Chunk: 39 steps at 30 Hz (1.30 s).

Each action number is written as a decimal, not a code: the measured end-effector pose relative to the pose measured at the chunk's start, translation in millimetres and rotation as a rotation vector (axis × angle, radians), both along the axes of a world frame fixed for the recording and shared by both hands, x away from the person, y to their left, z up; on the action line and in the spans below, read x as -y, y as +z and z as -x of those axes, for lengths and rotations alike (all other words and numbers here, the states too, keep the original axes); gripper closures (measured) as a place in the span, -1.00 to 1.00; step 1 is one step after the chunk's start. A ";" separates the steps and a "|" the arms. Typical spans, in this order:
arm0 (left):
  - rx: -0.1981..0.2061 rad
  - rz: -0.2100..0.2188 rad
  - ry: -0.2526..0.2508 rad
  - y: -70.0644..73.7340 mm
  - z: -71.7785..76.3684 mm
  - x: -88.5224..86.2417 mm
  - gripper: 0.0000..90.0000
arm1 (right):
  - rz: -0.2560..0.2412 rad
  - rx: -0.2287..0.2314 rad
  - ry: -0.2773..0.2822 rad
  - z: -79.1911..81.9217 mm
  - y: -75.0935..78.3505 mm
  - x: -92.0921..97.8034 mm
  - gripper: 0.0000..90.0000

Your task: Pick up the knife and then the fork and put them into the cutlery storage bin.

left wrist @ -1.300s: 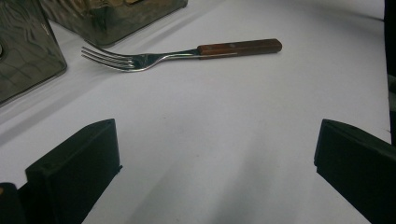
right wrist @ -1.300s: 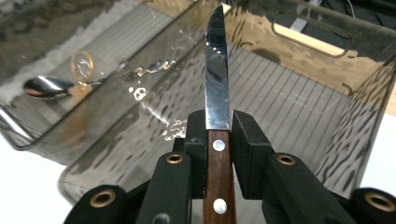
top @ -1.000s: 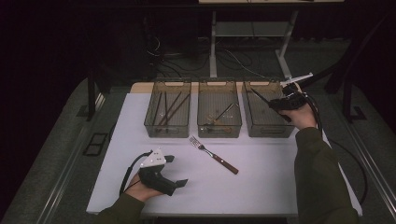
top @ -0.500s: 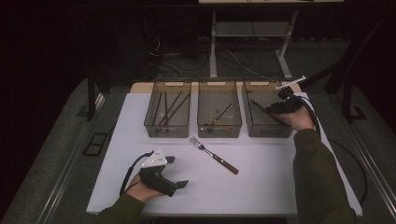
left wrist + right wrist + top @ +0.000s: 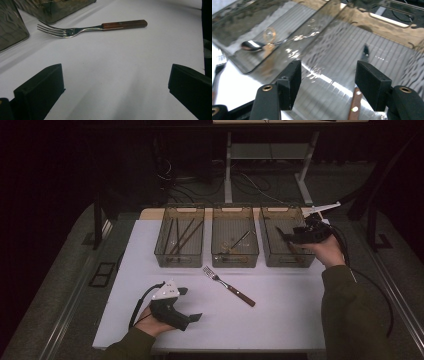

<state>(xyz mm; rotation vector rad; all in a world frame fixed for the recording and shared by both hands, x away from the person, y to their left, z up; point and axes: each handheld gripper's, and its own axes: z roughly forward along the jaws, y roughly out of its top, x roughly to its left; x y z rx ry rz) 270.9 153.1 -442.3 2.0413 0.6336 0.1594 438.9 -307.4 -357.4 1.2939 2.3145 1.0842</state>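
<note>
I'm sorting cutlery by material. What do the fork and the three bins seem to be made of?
The fork looks like polished steel, with bright reflections on its tines, and its handle is reddish-brown, probably wood. The bins seem to be tinted clear plastic: cutlery shows through their smoky walls.

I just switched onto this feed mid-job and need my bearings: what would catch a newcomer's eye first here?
A wooden-handled fork lies alone on the white table, in front of three clear bins in a row. The right gripper hangs open over the rightmost bin, where a wooden-handled utensil lies below its jaws. The left gripper rests open on the table near the front edge, pointing toward the fork.
</note>
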 end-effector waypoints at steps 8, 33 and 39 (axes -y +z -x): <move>-0.003 -0.003 0.007 -0.3 -0.3 0.0 -1.00 | -0.027 0.052 0.053 32.9 7.9 -9.0 -0.21; 0.010 -0.009 0.014 1.5 0.2 -2.4 -1.00 | -0.081 0.076 0.209 103.2 -28.0 -53.6 -0.38; 0.016 -0.011 0.009 2.3 0.8 -2.1 -1.00 | -0.067 0.049 0.228 109.7 -40.5 -64.6 -0.38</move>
